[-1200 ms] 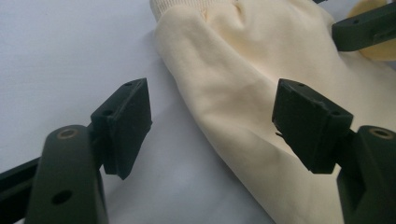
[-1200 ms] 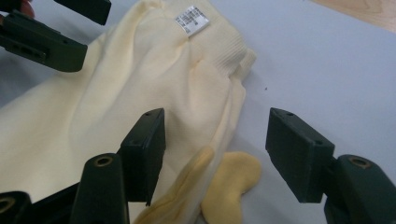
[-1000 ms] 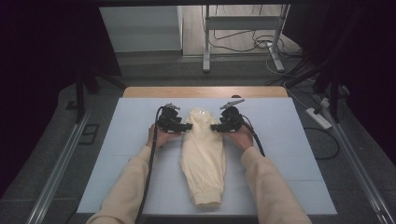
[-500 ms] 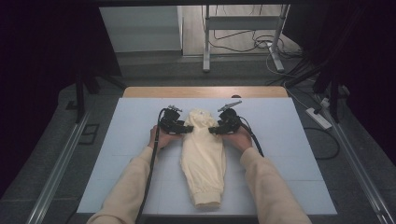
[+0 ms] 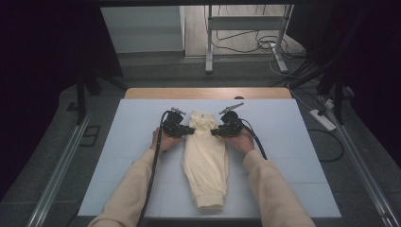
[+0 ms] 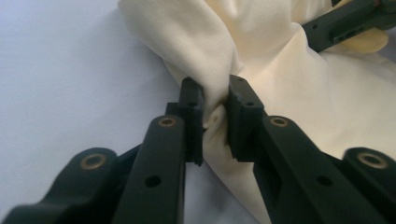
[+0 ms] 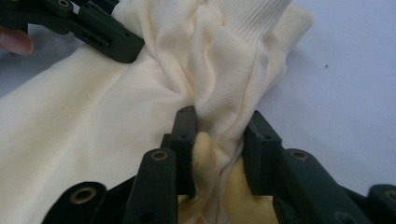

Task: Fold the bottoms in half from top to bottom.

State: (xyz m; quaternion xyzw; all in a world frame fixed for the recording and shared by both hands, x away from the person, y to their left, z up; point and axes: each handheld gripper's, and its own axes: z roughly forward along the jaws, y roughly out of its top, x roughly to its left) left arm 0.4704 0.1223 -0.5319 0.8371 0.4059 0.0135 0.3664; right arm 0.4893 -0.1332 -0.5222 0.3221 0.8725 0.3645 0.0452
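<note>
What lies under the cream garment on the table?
The cream garment rests directly on the pale blue mat, bare all around it. Whatever might lie beneath the folded fabric is covered and cannot be seen.

One cream garment (image 5: 206, 161) on one counter (image 5: 293, 156). Two grippers: left gripper (image 5: 188, 130), right gripper (image 5: 215, 132). Two hands. One power strip (image 5: 323, 119) on floor.

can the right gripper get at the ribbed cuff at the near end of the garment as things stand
Probably not right away: the right gripper is shut on the cream garment at its far end; the ribbed cuff lies uncovered.
</note>
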